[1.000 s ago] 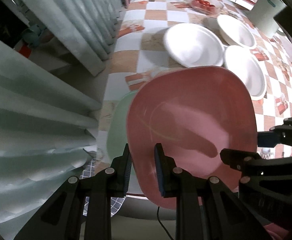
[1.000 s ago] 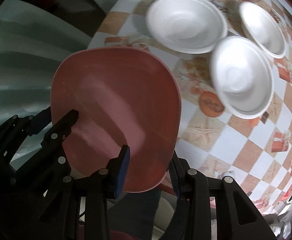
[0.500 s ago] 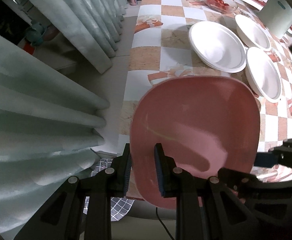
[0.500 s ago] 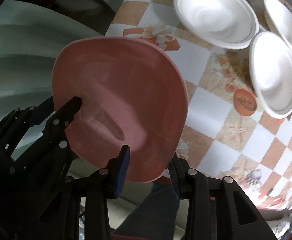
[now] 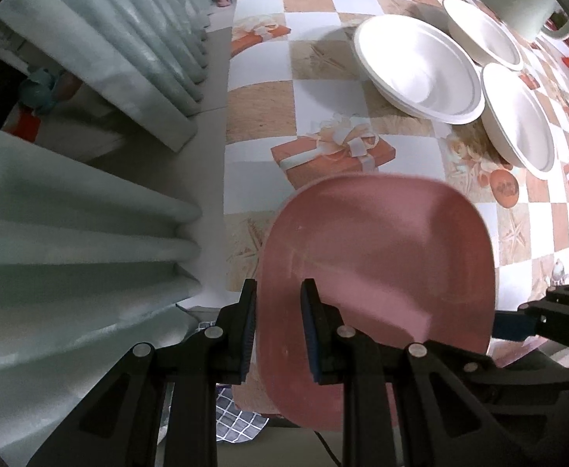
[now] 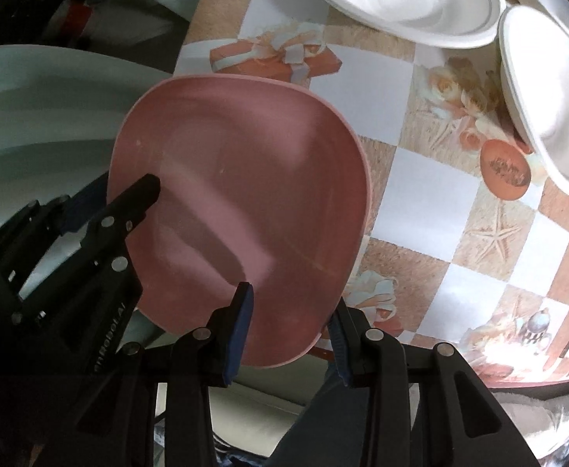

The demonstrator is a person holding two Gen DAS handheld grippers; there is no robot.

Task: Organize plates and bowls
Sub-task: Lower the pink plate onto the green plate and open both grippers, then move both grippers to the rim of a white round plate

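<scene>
Over the near edge of the checkered, gift-printed tablecloth (image 5: 323,78), the rounded-square pink plastic plate (image 5: 378,272) is carried level, clear of the surface. Compared with 1 second ago, the pale green plate beneath it is out of view and the plate sits nearer the table corner, suggesting transfer toward a stacking spot. Left gripper (image 5: 278,330) is clenched on the plate's rim; right gripper (image 6: 290,327) straddles the opposite rim, apparently gripping it. 3 matte white round foam bowls (image 5: 420,66) lie well apart ahead.
</scene>
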